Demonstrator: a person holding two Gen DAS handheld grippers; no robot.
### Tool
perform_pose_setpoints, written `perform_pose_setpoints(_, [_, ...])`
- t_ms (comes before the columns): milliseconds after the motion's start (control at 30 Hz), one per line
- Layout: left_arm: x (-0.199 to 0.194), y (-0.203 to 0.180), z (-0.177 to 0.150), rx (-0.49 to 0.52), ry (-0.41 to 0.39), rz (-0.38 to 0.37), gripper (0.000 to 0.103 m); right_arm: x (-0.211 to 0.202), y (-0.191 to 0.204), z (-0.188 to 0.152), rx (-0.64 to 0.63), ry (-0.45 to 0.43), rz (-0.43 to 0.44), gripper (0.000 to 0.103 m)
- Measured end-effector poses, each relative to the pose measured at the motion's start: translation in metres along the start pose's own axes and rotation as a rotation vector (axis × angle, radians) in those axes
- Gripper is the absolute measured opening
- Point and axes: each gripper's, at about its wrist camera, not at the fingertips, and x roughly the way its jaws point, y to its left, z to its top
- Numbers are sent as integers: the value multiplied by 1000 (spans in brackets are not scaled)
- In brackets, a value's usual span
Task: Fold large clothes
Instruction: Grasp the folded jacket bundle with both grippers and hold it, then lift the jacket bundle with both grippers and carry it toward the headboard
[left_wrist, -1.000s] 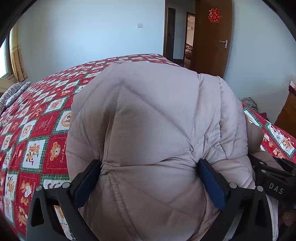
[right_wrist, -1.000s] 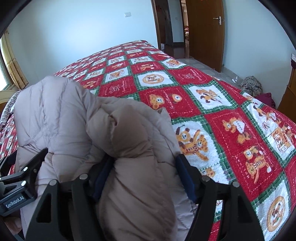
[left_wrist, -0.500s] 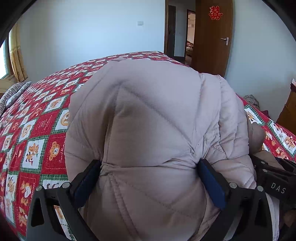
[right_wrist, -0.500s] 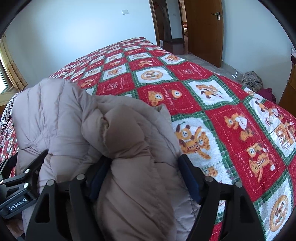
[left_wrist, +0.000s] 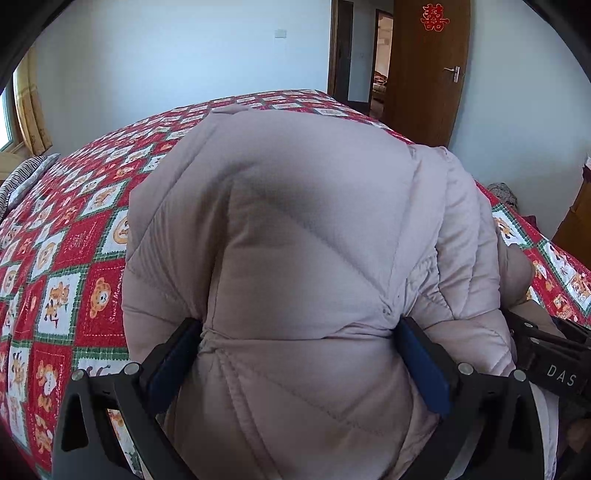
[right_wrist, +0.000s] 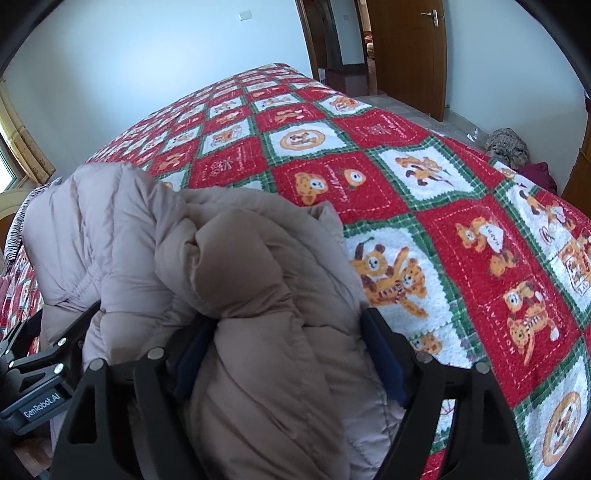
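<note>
Matt, puffy quilted cloth coat lies on a fuzzy printed cloth bedspread; the door is smooth varnished wood.

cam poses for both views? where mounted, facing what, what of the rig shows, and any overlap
Left wrist: on the left gripper, tilted down over the bed; its pads pinch the puffy beige down jacket; the right gripper's frame shows at right.
Right wrist: on the right gripper, tilted down; jaws opening around a jacket fold, pads touching; the left gripper's frame shows at left.
Shared: jacket, red bear-print bedspread, wooden door, white wall.
</note>
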Motion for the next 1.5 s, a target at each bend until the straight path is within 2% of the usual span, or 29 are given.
perform_pose_setpoints(567, [2, 1, 1, -3, 1, -1, 103, 1, -3, 2, 19, 7, 18, 83])
perform_pose_setpoints(1167, [-13, -1, 3, 11, -12, 26, 103, -1, -13, 1, 56, 3, 96, 86])
perform_pose_setpoints(1433, [-35, 18, 1, -15, 5, -27, 102, -2, -18, 2, 75, -5, 141, 89])
perform_pose_setpoints(1500, [-46, 28, -4, -34, 6, -63, 102, -4, -20, 1, 83, -7, 155, 91])
